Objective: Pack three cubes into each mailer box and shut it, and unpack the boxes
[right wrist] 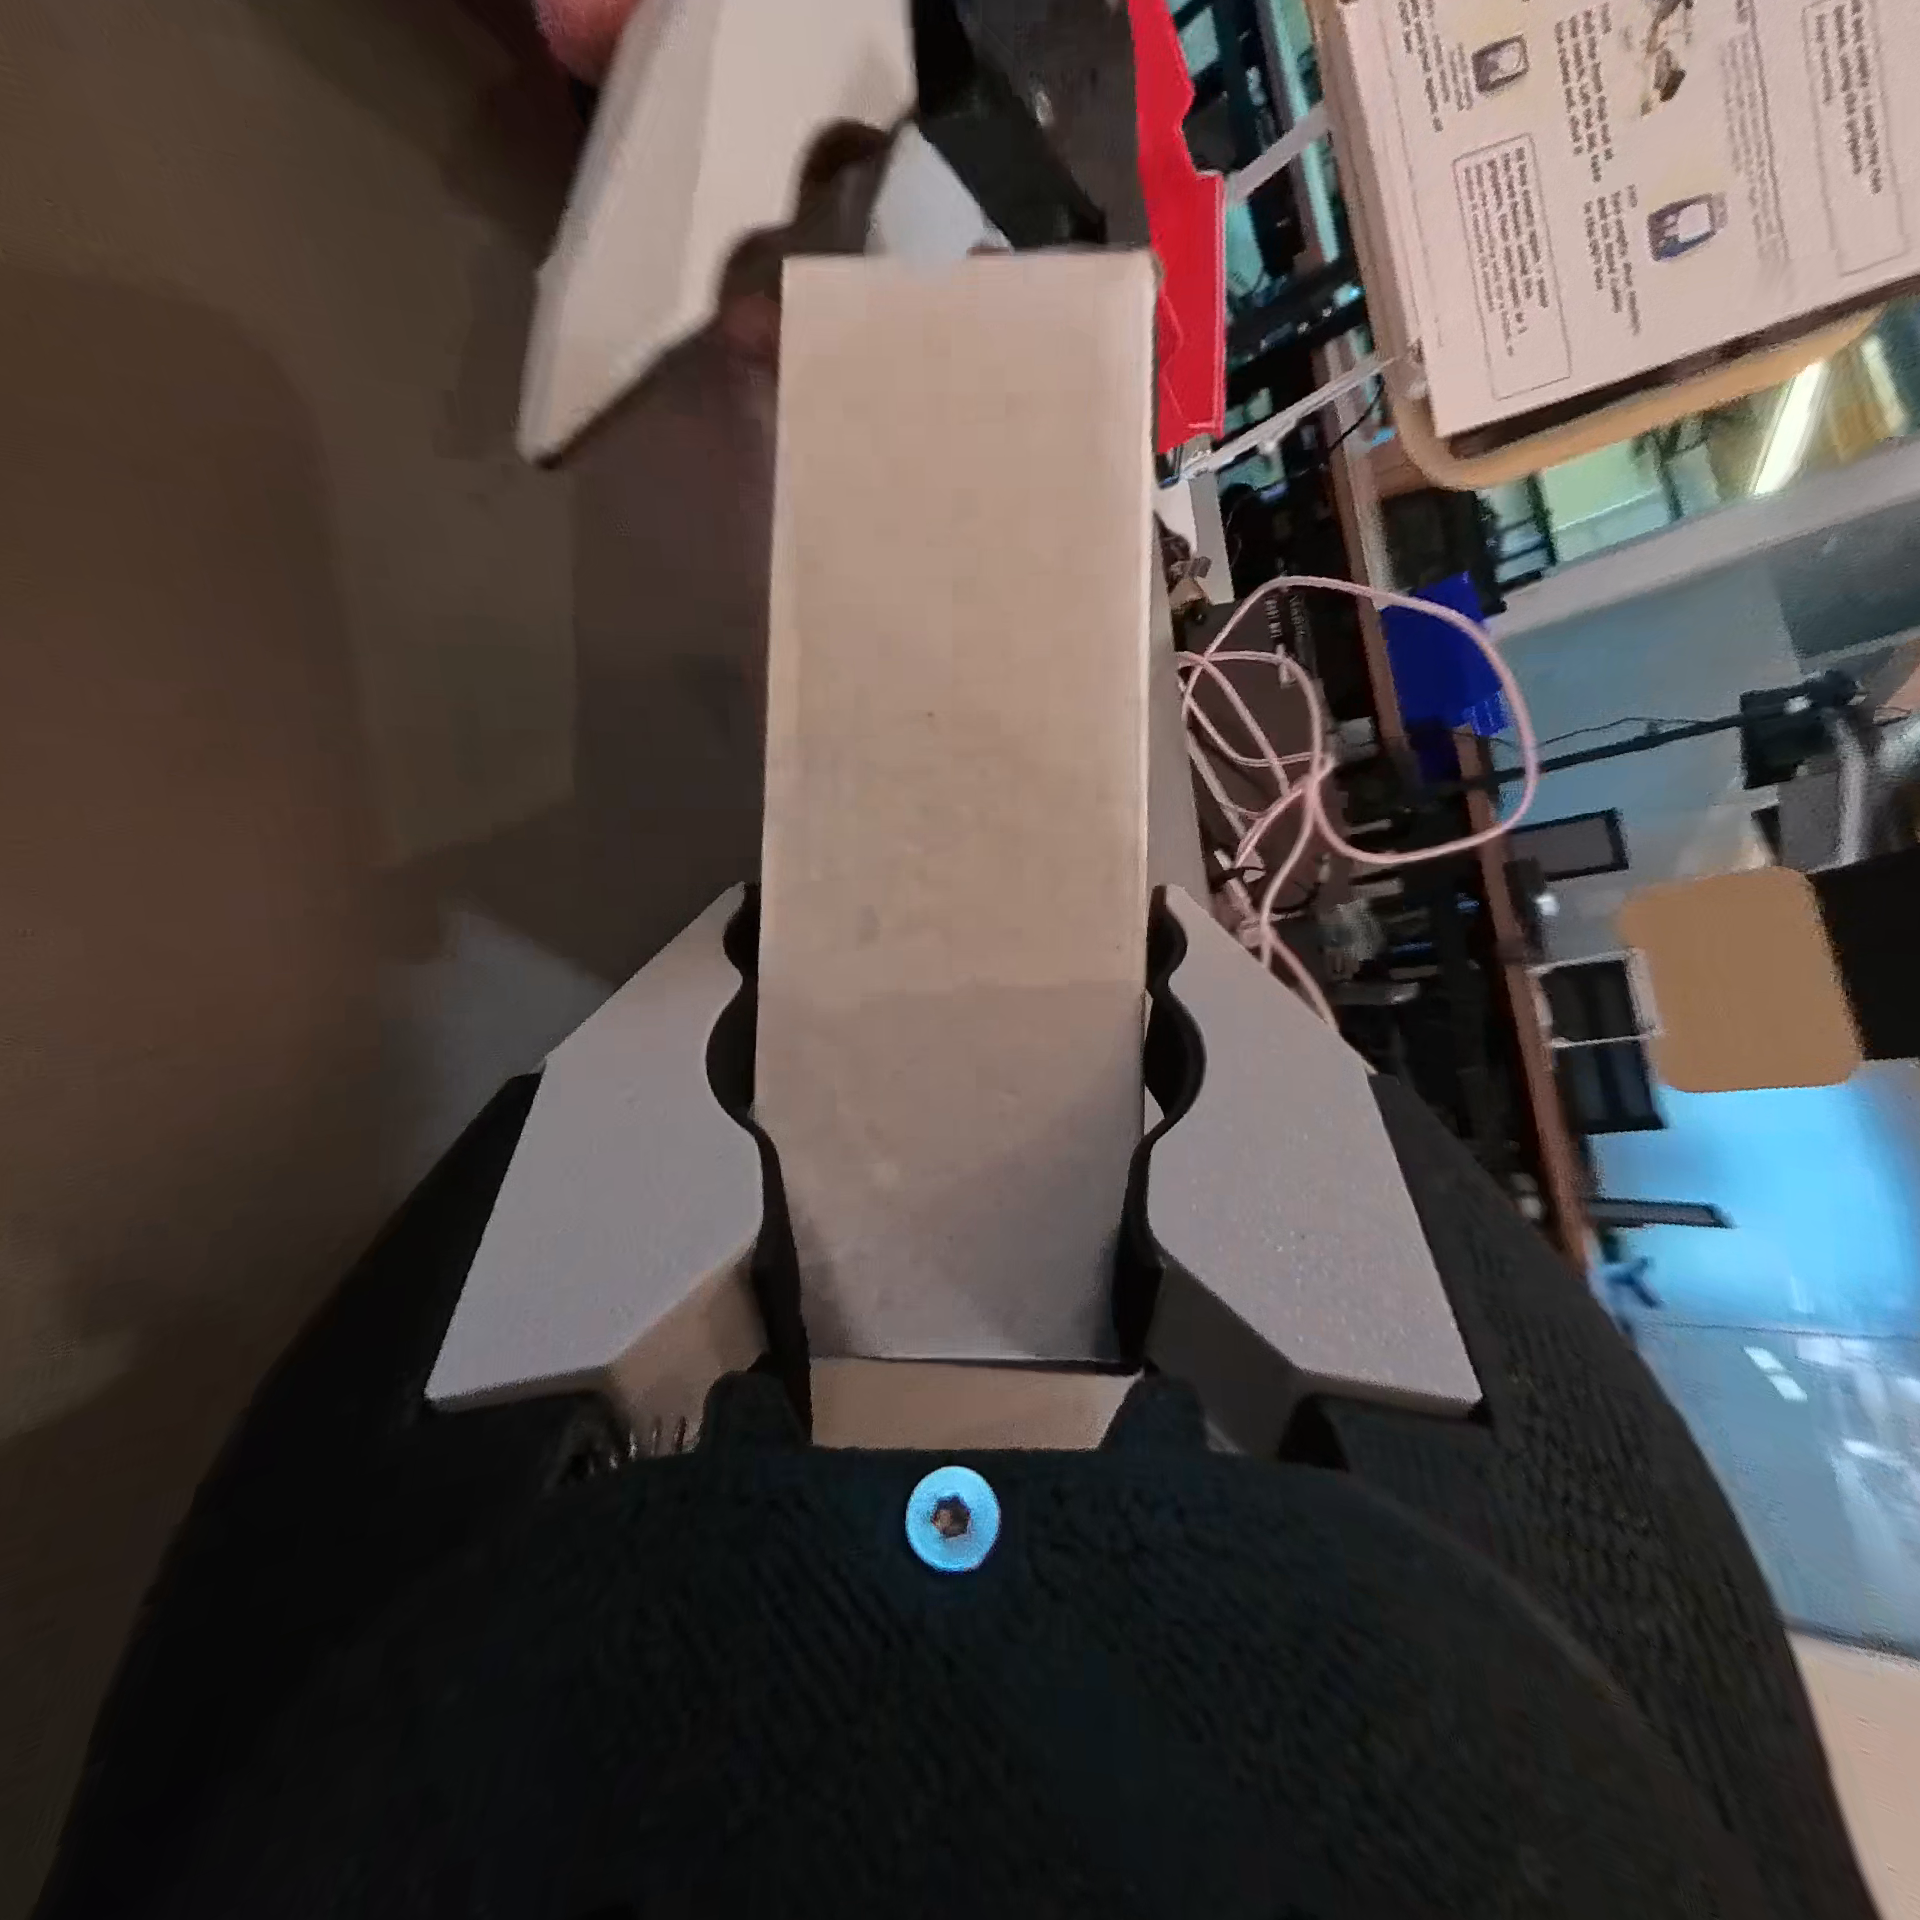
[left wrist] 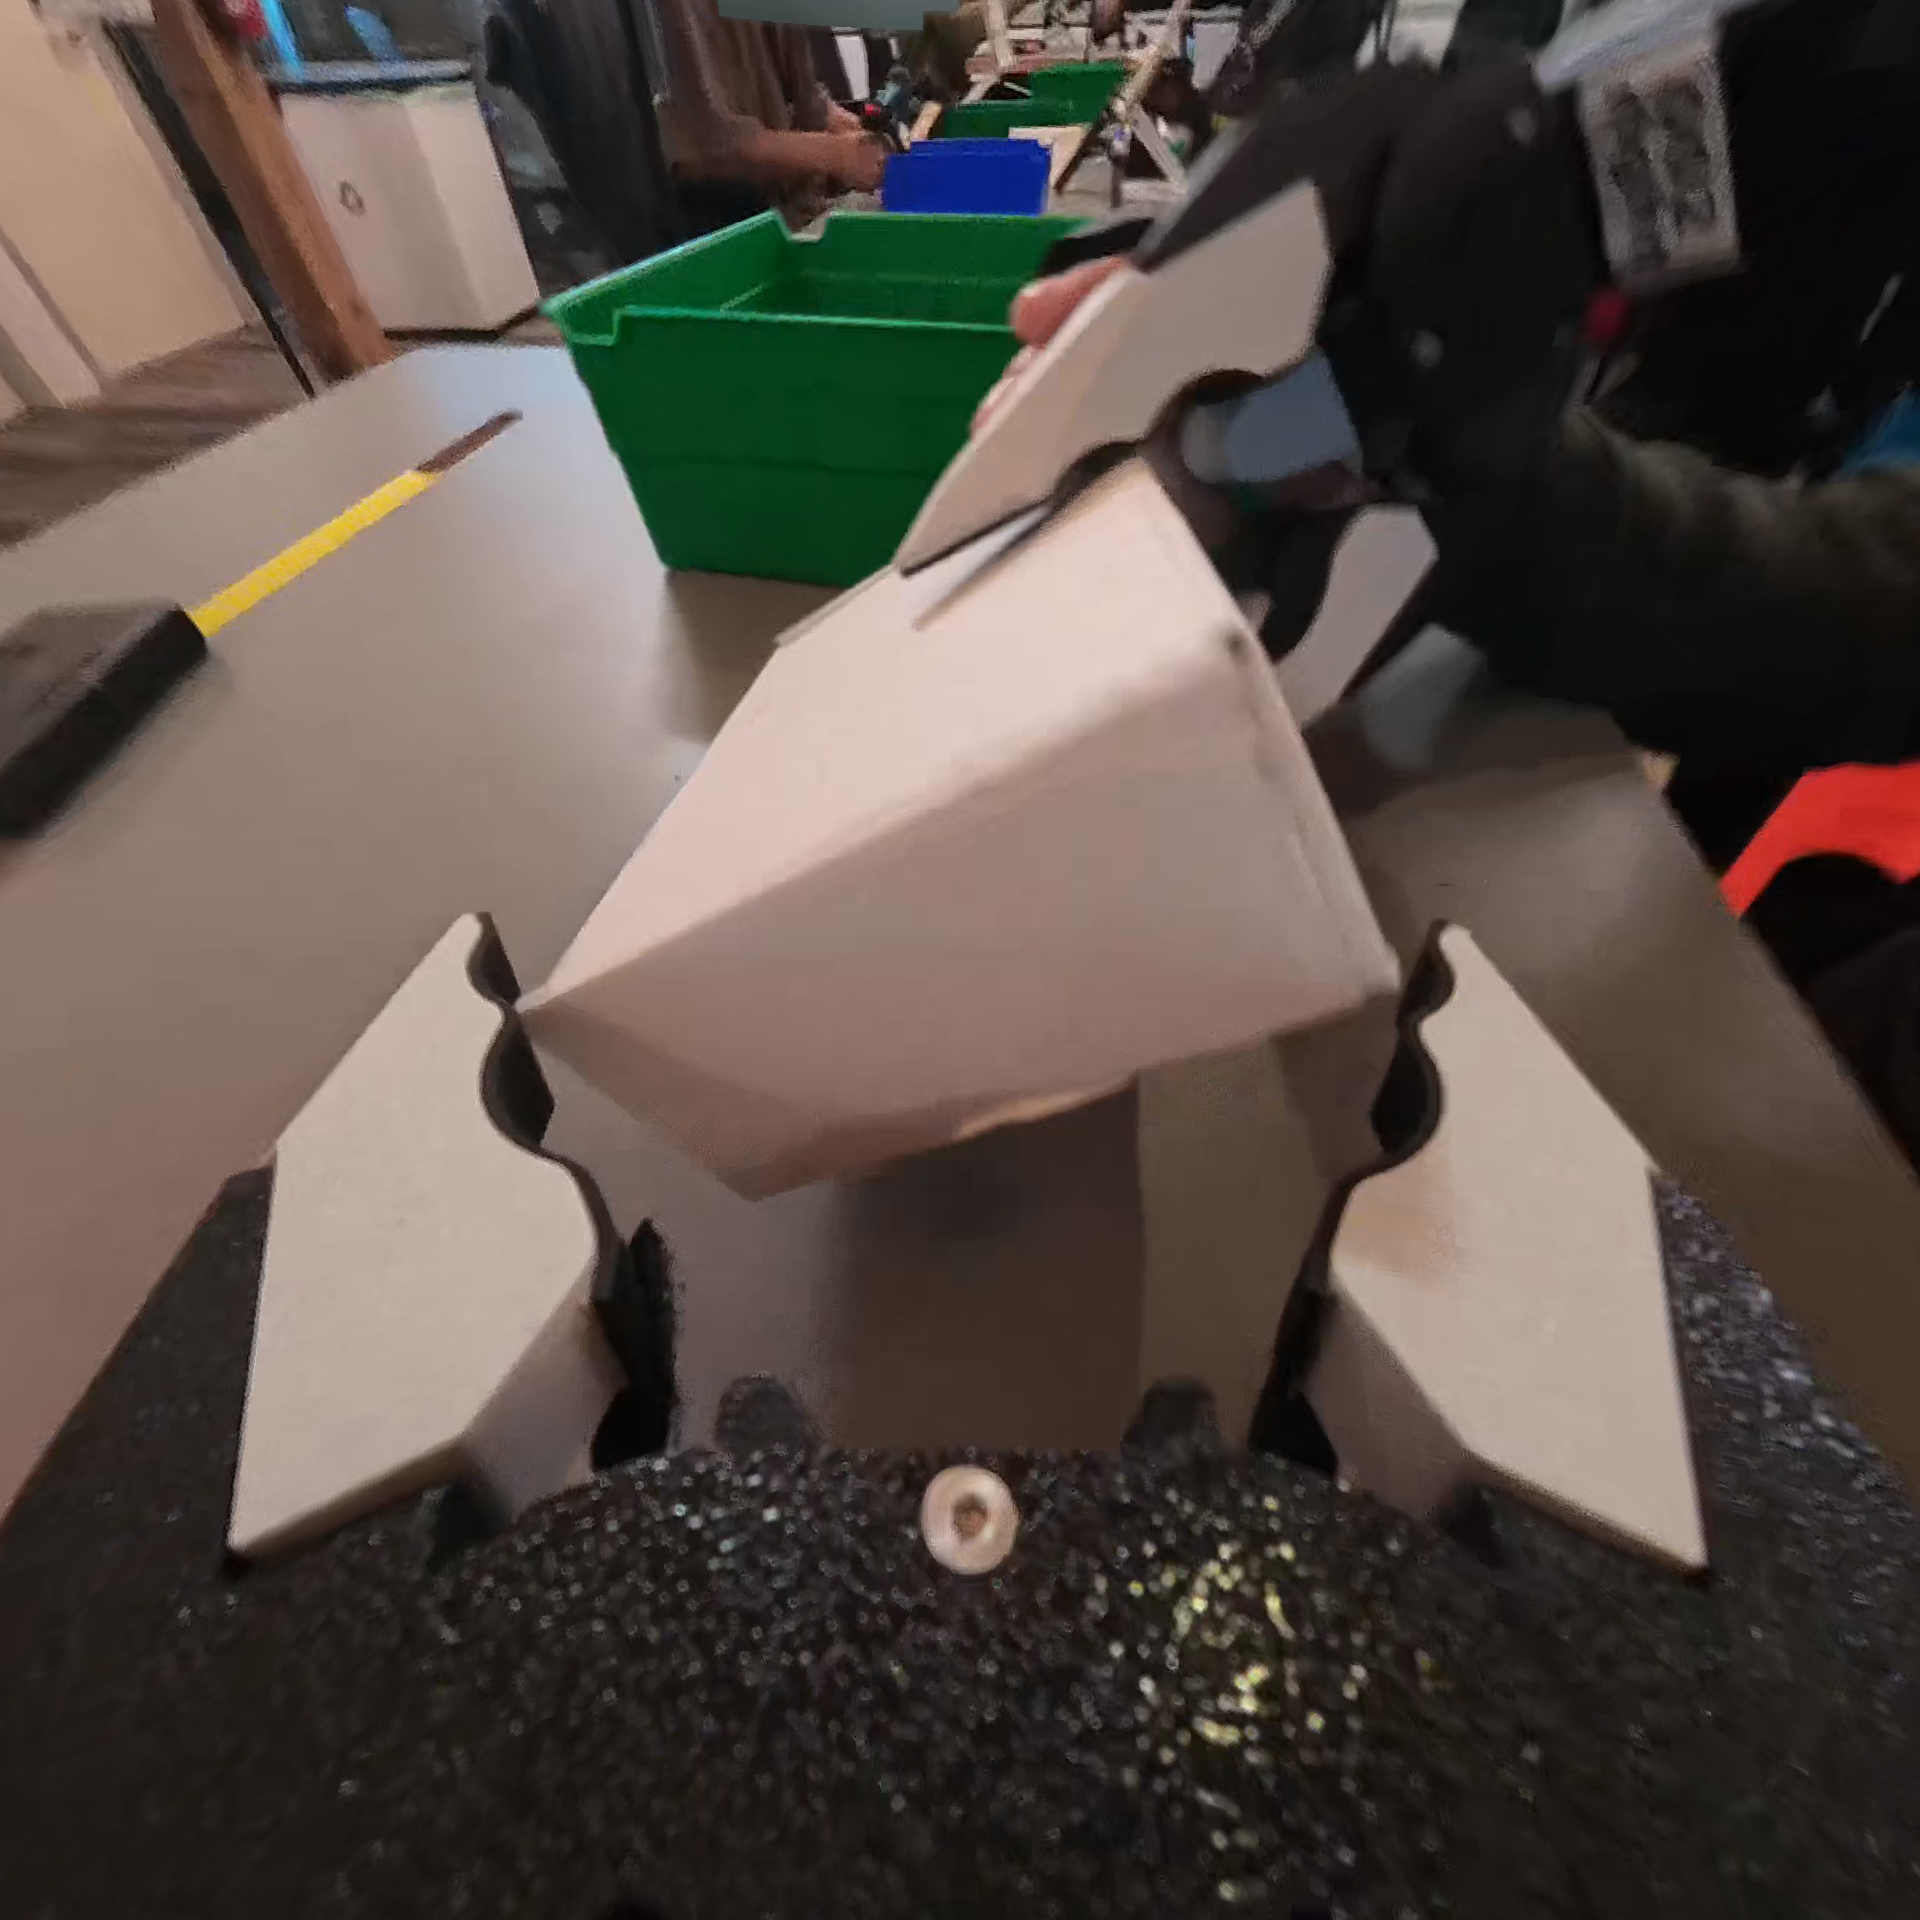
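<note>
A closed white mailer box (left wrist: 966, 831) hangs tilted above the grey table (left wrist: 364, 883). My right gripper (right wrist: 954, 904) is shut on it, with both pads pressed on the box's narrow sides (right wrist: 956, 675). In the left wrist view the right gripper (left wrist: 1236, 457) clamps the box's far end. My left gripper (left wrist: 966, 935) is open wide. The box's near end lies between its fingers (left wrist: 416, 1195), with one corner close to the left fingertip. One left finger (right wrist: 665, 208) shows beside the box's far end in the right wrist view. No cubes are in view.
A green bin (left wrist: 790, 416) stands on the table behind the box, with a blue bin (left wrist: 966, 177) farther back. A black block (left wrist: 83, 696) and a yellow stripe (left wrist: 312, 551) lie at the left. A person's sleeve (left wrist: 1662, 623) reaches in from the right. Shelves and cables (right wrist: 1351, 727) lie beyond the table. The black block (left wrist: 83, 696) is about 30 cm from my left fingertips.
</note>
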`<control>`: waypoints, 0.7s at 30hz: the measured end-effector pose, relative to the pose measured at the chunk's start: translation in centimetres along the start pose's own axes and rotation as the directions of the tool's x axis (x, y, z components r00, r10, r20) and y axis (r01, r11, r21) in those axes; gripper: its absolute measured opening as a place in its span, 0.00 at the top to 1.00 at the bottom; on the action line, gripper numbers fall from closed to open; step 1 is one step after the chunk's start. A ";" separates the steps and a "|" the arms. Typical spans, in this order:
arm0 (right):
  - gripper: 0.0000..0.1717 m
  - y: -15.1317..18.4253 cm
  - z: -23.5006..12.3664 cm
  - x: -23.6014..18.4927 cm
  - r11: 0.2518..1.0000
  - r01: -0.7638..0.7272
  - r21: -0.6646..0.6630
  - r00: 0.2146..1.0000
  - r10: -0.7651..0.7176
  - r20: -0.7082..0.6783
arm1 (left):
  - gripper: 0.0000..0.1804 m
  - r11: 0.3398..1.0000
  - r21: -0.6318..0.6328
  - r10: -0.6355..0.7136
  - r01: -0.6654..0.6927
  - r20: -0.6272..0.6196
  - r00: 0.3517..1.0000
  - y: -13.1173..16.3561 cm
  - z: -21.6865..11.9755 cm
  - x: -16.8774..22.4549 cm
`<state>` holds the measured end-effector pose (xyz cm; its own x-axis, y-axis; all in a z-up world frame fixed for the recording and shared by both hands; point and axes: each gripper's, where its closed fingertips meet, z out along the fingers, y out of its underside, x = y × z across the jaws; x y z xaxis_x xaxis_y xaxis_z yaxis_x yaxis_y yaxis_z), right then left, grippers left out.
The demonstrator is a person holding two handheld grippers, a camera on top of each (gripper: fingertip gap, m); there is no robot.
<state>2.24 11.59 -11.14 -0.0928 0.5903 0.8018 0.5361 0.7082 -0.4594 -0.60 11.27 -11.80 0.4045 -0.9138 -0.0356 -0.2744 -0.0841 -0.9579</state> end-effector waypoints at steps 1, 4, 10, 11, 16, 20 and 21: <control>0.58 0.1 -0.3 0.2 0.999 -0.044 0.010 0.999 0.044 0.014 | 0.12 0.999 0.005 0.049 -0.049 0.036 0.998 -0.2 -0.4 -0.2; 0.58 0.2 -1.0 0.5 0.994 -0.101 0.039 0.995 0.100 0.028 | 0.19 0.989 0.074 0.124 -0.130 0.085 0.989 -1.7 -1.3 -0.2; 0.58 -1.0 -1.6 -0.1 0.975 -0.195 0.110 0.976 0.182 0.120 | 0.32 0.965 0.074 0.246 -0.251 0.069 0.967 -2.1 0.1 1.7; 0.58 -1.0 -1.6 -0.2 0.972 -0.207 0.111 0.973 0.192 0.131 | 0.36 0.971 0.063 0.227 -0.232 0.070 0.971 -1.9 0.4 1.6; 0.57 -1.2 -1.8 1.2 0.978 -0.162 0.129 0.987 0.161 0.024 | 0.53 0.989 0.008 0.146 -0.147 0.092 0.985 -0.3 0.5 0.2; 0.63 -2.8 -3.2 3.3 0.977 -0.047 0.206 0.986 0.079 -0.147 | 0.56 0.999 -0.009 -0.044 0.045 0.101 0.994 -0.1 0.8 -0.8; 0.67 -3.1 -3.6 3.8 0.975 -0.024 0.222 0.980 0.067 -0.187 | 0.57 0.996 -0.011 -0.087 0.088 0.102 0.991 0.0 0.9 -1.0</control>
<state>3.24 10.23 -5.30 0.1018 0.5533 0.8267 0.3383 0.7623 -0.5518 -0.18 12.54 -11.99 0.5133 -0.8580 0.0191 -0.2468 -0.1688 -0.9543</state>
